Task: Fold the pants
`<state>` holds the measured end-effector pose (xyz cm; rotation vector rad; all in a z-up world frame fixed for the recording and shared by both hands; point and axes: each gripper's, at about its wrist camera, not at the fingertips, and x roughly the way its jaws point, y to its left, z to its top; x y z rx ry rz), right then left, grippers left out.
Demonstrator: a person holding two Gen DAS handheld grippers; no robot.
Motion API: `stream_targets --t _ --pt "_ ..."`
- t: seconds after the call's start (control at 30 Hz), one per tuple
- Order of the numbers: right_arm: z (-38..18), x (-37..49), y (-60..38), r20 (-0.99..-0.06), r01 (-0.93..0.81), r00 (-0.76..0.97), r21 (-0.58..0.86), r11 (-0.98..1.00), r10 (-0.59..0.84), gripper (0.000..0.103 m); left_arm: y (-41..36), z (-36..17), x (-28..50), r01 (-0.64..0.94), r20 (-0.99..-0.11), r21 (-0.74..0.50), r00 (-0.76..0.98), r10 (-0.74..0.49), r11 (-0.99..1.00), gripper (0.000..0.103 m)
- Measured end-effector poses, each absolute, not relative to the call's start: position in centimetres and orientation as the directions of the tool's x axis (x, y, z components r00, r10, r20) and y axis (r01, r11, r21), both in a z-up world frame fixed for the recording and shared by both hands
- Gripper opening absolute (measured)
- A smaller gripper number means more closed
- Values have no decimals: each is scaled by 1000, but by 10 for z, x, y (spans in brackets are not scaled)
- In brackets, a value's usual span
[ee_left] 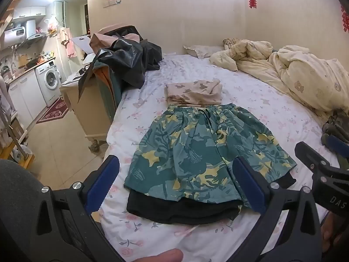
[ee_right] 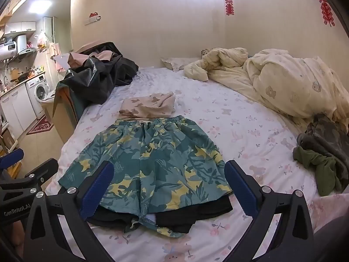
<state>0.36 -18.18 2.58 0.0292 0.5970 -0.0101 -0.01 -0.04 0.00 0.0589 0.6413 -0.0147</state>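
Teal shorts with a yellow leaf print (ee_left: 202, 150) lie flat on the bed, waistband at the far end. They rest on a black garment (ee_left: 178, 209) that shows below the hems. In the right wrist view the shorts (ee_right: 152, 159) lie the same way over the black garment (ee_right: 196, 211). My left gripper (ee_left: 176, 185) is open and empty, hovering above the hem's left part. My right gripper (ee_right: 168, 187) is open and empty above the hem. The right gripper also shows in the left wrist view (ee_left: 318, 166).
A folded beige garment (ee_left: 194, 95) lies just beyond the waistband. A cream duvet (ee_right: 294, 87) is piled at the right, dark green clothes (ee_right: 325, 152) at the right edge, black bags (ee_left: 130, 61) at the far left corner. The bed's left edge (ee_left: 113, 126) drops to the floor.
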Motion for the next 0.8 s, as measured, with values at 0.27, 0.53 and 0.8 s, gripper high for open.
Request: stream_targets --t 0.27,0.53,0.8 --pt "25 3 -181 -567 18 824 28 999 1 103 -3 -1 4 27 -599 44 801 5 999 102" --pt "25 3 -183 -568 18 823 32 999 3 103 -3 -1 4 27 -598 43 802 4 999 102" --pt "25 1 -183 -568 19 823 34 999 3 103 -3 -1 3 27 -598 40 802 2 999 102"
